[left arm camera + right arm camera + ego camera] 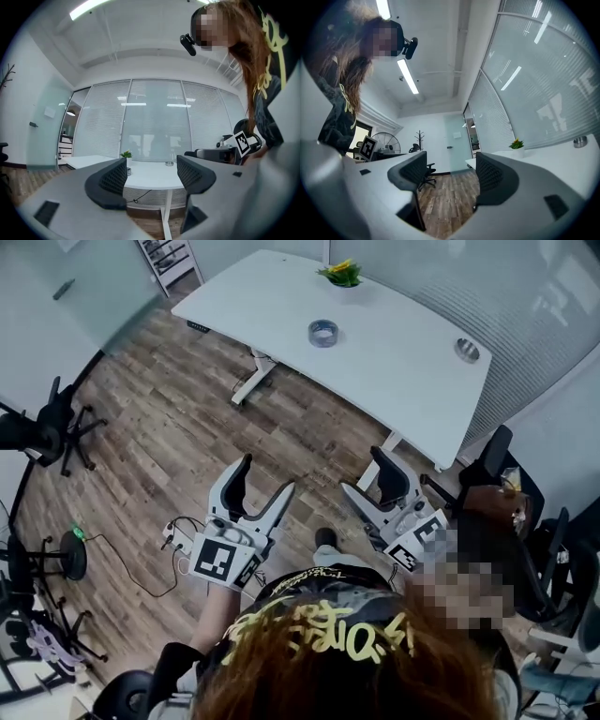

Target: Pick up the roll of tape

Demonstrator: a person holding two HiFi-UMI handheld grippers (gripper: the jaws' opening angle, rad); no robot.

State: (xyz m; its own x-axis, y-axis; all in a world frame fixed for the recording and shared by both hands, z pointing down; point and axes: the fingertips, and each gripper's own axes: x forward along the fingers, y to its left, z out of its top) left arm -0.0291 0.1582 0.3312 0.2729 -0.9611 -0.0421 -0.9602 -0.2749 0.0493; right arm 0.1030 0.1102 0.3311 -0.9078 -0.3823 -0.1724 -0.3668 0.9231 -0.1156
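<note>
Both grippers are hovering over the wooden floor, well short of the desk (394,371). The left gripper (267,476) is holding its jaws wide apart with nothing between them, and the right gripper (367,474) is gaping empty too. The roll of tape (323,333) is lying flat on the desk, far ahead of both sets of jaws and apart from the plant (342,274) and the metal dish (467,350). It's looking light and stiff, a smooth ring likely to skid if nudged. I'd be pinching its wall, one jaw inside the hole, one outside.
</note>
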